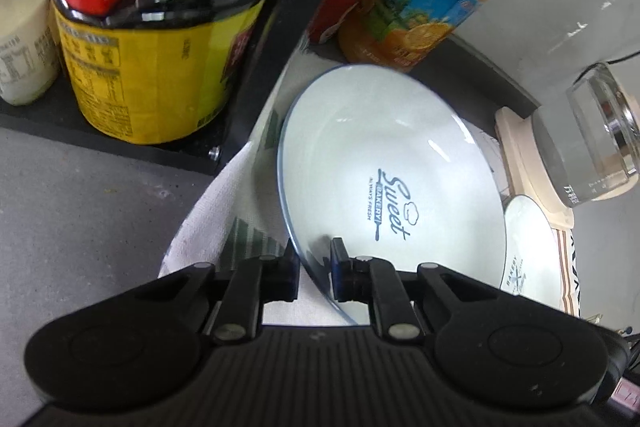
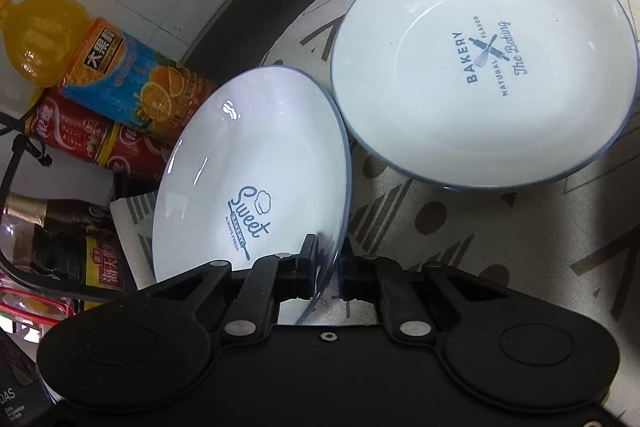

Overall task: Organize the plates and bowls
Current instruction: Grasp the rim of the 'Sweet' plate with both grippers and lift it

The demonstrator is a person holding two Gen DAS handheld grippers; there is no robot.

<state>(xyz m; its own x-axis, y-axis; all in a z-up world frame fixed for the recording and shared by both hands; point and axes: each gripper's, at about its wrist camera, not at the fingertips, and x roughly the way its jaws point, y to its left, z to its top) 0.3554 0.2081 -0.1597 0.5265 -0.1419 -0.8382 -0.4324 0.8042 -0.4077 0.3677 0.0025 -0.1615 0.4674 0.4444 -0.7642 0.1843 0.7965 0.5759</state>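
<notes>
Patterned cloth [image 2: 460, 227] bears the Bakery plate [image 2: 480, 67]; both left gripper [image 1: 315, 269] and right gripper [image 2: 328, 267] pinch the tilted Sweet plate's [image 2: 248, 179] rim.

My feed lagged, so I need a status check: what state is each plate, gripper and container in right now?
Sweet plate: tilted, rim clamped from two sides.
Left gripper: shut on the Sweet plate.
Right gripper: shut on the Sweet plate.
Bakery plate: flat on the cloth, empty.
Orange juice bottle: full.
Glass jar: empty.

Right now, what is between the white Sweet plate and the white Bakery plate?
Only a narrow strip of patterned cloth. In the right wrist view, the white Sweet plate and the white Bakery plate sit nearly rim to rim.
</notes>
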